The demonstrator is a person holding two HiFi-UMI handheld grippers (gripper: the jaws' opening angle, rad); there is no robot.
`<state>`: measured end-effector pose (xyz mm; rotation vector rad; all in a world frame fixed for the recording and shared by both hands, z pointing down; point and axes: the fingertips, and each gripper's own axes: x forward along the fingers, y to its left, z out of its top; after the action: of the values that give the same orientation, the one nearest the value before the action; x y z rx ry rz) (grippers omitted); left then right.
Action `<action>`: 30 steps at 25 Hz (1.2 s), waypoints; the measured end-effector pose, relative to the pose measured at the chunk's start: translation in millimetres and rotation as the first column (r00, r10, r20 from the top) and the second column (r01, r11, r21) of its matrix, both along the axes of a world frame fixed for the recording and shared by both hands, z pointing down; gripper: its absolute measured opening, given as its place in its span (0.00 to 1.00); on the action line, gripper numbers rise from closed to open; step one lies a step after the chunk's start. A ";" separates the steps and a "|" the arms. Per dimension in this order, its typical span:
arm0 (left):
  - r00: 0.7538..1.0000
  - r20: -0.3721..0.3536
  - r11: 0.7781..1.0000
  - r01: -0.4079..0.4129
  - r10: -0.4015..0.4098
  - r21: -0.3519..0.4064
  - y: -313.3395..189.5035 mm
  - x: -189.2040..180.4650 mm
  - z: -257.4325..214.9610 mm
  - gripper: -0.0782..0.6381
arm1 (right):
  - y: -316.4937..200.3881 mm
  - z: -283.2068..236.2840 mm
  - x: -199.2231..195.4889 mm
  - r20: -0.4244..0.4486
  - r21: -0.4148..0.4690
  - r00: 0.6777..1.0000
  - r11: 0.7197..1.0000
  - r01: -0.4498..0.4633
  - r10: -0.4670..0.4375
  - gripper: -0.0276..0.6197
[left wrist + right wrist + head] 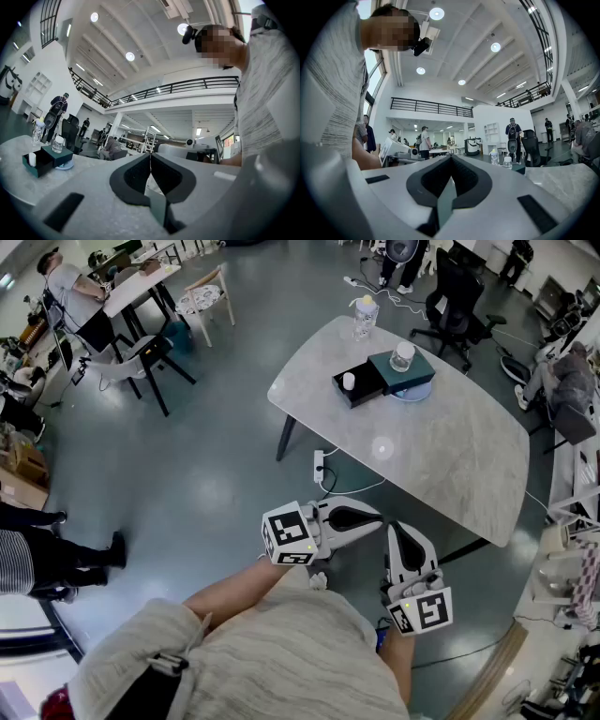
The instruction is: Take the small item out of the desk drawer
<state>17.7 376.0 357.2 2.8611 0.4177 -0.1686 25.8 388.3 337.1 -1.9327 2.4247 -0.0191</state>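
A dark green drawer box (401, 370) stands on the marble table (450, 465), its drawer (356, 386) pulled out toward the left. A small white item (348, 382) sits upright in the drawer. In the left gripper view the box (52, 157) and the white item (32, 159) show far off at the left. My left gripper (378, 516) (150, 155) is shut and empty. My right gripper (400, 527) (450, 157) is shut and empty too. Both are held close to my body, well short of the table's near edge.
A clear jar (402, 355) stands on top of the box and a plastic bottle (365, 315) stands behind it. A power strip (319, 466) and cable lie on the floor under the table. Office chairs (458, 296), a second table (141, 287) and people stand around.
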 end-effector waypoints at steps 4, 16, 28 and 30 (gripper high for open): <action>1.000 -0.002 1.000 -0.016 0.016 0.001 1.9 6.8 2.1 0.13 | 1.8 2.4 6.1 0.001 -0.001 1.000 1.000 -0.013 0.013 0.06; 0.998 0.012 0.998 -0.055 0.055 -0.020 -3.4 28.0 9.3 0.13 | -5.7 5.2 19.3 0.053 -0.002 0.998 1.000 0.014 -0.014 0.06; 1.000 0.020 0.997 -0.012 0.013 -0.070 -64.7 42.2 23.1 0.13 | -63.5 18.3 33.6 0.064 -0.031 0.997 0.998 0.049 -0.047 0.06; 1.000 0.017 0.997 0.003 -0.002 -0.077 -81.4 45.7 23.6 0.13 | -79.8 18.7 37.9 0.063 -0.036 0.996 0.998 0.059 -0.057 0.06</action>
<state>63.4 294.5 380.8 2.7853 0.3953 -0.1575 63.6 308.5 355.8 -1.8469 2.4570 -0.1256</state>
